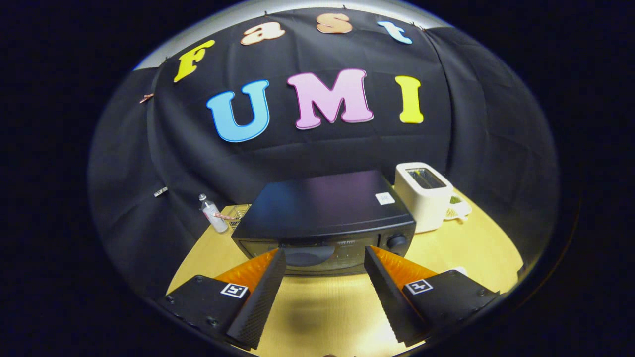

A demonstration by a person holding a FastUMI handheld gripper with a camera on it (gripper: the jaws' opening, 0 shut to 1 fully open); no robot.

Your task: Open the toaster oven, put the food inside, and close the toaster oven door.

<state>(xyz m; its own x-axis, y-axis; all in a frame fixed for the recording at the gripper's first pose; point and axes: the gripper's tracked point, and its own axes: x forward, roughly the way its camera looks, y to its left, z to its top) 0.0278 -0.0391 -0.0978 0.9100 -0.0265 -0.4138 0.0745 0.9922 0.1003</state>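
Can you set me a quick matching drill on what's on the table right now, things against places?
Things:
1. toaster oven
2. white toaster
3. small bottle
4. gripper

Places:
A. beside the oven's knob side
B. jaws open, nothing between them
C. just ahead of the jaws, door shut
D. by the cloth wall, on the oven's far side from the toaster

Pairs: 1-C, 2-A, 3-D, 4-B

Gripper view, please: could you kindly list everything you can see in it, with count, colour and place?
toaster oven: one, black, door shut, on the table just ahead of the claw fingers
pop-up toaster: one, cream-white, on the table beside the oven, on its knob side
bottle: one, clear with a white label, on the table on the oven's other side
table: one, yellow wood, under everything
claw: one, fingers spread apart and holding nothing, tips in front of the oven door
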